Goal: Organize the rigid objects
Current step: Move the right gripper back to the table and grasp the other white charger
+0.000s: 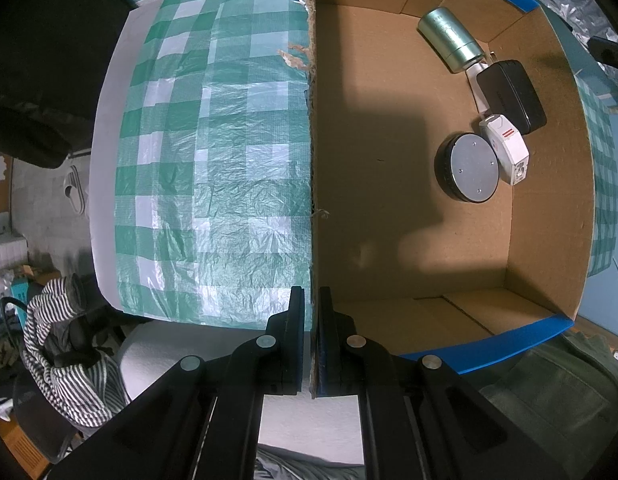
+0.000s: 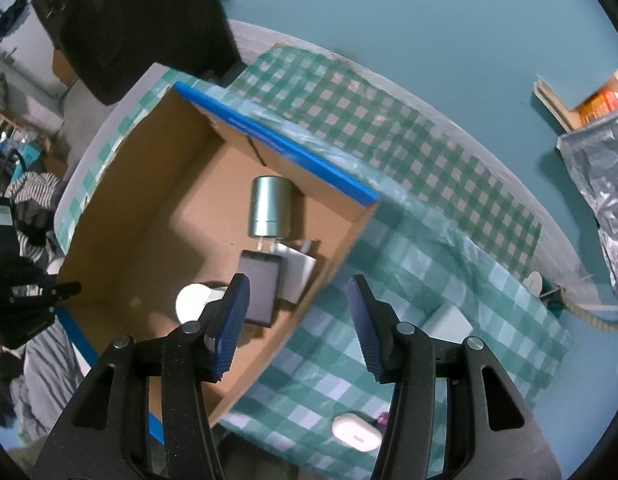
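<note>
In the left wrist view, the left gripper [image 1: 311, 340] is seen pinched tight on the torn side wall of the cardboard box [image 1: 549, 208], the wall edge running straight up between its pads. Inside the box, against the wall opposite the gripped one, a metal cylinder [image 1: 451, 38] is laid on its side toward the far corner. A black case [image 1: 513, 94] is set just beside it, with a white device [image 1: 505, 148] touching the case and a round black puck [image 1: 467, 166] touching the white device. The box is stood on a green checked cloth [image 1: 213, 152].

In the right wrist view, the right gripper [image 2: 299, 328] is held above the near rim of the cardboard box [image 2: 121, 208], its jaws parted about halfway and nothing gripped between them. Inside the box the metal cylinder [image 2: 270, 207] and the black case [image 2: 261, 288] are seen. Outside the box, on the green checked cloth [image 2: 409, 248], a white oval case [image 2: 356, 431] is lying near the gripper's right finger.
</note>
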{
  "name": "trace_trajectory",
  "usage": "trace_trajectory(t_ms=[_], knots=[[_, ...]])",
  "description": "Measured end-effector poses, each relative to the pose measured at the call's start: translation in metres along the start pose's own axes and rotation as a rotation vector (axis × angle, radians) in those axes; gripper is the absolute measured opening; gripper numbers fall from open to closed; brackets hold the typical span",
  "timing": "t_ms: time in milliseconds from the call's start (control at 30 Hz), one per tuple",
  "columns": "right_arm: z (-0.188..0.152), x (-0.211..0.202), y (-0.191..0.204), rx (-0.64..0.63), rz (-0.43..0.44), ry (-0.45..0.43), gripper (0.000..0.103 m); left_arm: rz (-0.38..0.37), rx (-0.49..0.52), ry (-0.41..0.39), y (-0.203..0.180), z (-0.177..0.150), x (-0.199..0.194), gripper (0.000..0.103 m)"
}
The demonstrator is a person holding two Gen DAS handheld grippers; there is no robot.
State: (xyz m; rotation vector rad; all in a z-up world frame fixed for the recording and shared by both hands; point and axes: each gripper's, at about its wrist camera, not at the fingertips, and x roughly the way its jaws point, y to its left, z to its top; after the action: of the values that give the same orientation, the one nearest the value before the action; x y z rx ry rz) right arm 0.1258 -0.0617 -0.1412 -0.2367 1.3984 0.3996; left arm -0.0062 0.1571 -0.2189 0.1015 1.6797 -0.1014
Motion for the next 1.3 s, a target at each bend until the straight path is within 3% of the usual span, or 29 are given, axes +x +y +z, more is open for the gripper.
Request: trace_trajectory(t_ms=[133, 367, 533, 733, 1300], knots=[[-0.005, -0.006, -0.018, 0.035, -0.019, -0.001, 0.057, 0.000, 0.000, 0.000, 0.000, 0.000, 0.000, 0.006], [-0.017, -0.003, -0.062, 0.117, -0.052, 0.027, 0.057, 0.000, 0.000, 0.001, 0.000, 0.000, 0.000, 0.006], [-0.028, 0.014, -0.100, 0.199, -0.099, 0.065, 0.061, -0.002, 0.001, 0.002, 0.001, -0.001, 0.000, 0.006], [-0.042, 0.045, -0.144, 0.339, -0.095, 0.130, 0.064, 0.001, 0.002, 0.005, 0.001, -0.003, 0.001, 0.006], [-0.060, 0.109, -0.184, 0.539, -0.060, 0.225, 0.064, 0.000, -0.010, 0.009, 0.003, -0.003, 0.002, 0.006]])
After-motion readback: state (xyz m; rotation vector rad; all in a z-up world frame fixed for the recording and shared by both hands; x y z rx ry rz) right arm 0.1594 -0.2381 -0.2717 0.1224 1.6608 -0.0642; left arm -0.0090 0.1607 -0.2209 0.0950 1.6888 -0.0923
